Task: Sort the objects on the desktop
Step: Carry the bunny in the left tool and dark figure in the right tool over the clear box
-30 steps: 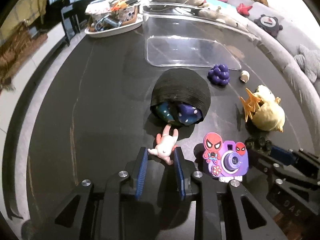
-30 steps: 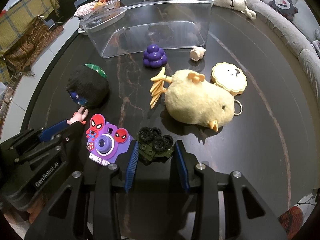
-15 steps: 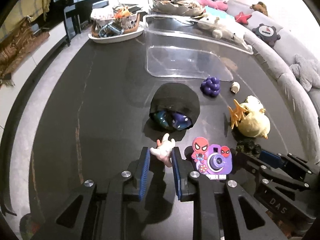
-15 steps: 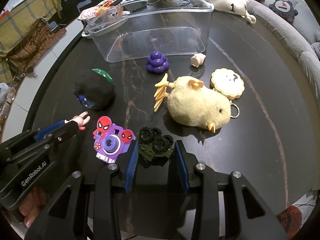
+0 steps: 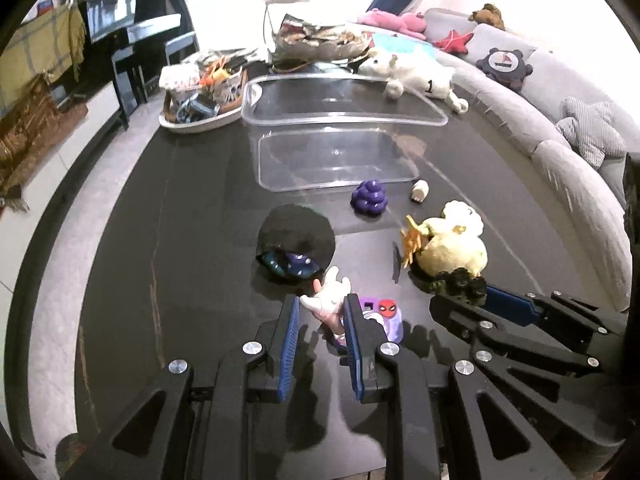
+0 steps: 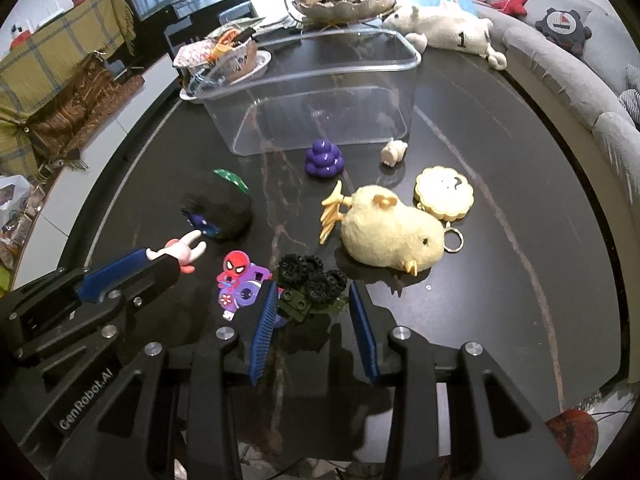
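My left gripper (image 5: 320, 312) is shut on a small pink and white rabbit figure (image 5: 329, 300) and holds it above the dark table; it also shows in the right wrist view (image 6: 182, 252). My right gripper (image 6: 314, 300) is open around a dark green toy car with black wheels (image 6: 312, 286), which rests on the table. A purple Spider-Man toy camera (image 6: 240, 284) lies between the grippers. A black rolled sock ball (image 5: 296, 242), purple grapes (image 5: 370, 197), a yellow plush chick (image 6: 390, 232) and a cookie keychain (image 6: 444, 194) lie nearby. An empty clear plastic bin (image 6: 320, 92) stands behind them.
A white tray of odds and ends (image 5: 200, 100) stands at the back left. A small cream figure (image 6: 394, 151) lies by the bin. A white plush (image 6: 444, 24) and a bowl (image 6: 344, 0) stand behind the bin. A grey sofa (image 5: 560, 128) curves along the right.
My left gripper has risen with the rabbit figure, lifting it off the table. My right gripper has stayed open around the toy car, and its view has risen a little.
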A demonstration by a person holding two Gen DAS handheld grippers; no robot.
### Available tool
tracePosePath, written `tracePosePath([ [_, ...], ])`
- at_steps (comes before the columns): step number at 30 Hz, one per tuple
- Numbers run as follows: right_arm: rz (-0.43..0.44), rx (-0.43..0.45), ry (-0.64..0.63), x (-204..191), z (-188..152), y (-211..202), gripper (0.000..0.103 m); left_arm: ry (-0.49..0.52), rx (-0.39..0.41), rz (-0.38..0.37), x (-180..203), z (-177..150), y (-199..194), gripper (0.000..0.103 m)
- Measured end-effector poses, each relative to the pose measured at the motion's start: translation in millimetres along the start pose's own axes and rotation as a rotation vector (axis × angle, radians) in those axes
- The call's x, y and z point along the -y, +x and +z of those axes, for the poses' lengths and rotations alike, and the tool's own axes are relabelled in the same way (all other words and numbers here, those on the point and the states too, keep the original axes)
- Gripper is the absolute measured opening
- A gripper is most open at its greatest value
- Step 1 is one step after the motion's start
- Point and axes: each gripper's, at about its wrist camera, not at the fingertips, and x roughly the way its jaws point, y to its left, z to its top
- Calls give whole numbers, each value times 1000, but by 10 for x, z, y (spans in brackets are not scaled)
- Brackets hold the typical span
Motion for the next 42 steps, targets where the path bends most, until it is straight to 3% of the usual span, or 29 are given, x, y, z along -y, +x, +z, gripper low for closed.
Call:
tracePosePath([
  [12, 13, 82, 0, 6, -18, -473, 34, 23, 48, 12, 157, 81, -268, 20],
  [23, -39, 166, -20, -73, 24, -768, 34, 31, 108, 61, 242, 182, -521, 19],
  [33, -25, 225, -27, -90, 227, -973, 34, 31, 166, 71, 242, 407, -691, 19],
  [37, -15, 236, -28, -89, 349, -992, 34, 21, 152, 28, 189, 548, -662, 19],
  [42, -19, 250, -33, -102, 508, -962, 34, 26, 163, 35, 173, 698, -638, 19],
])
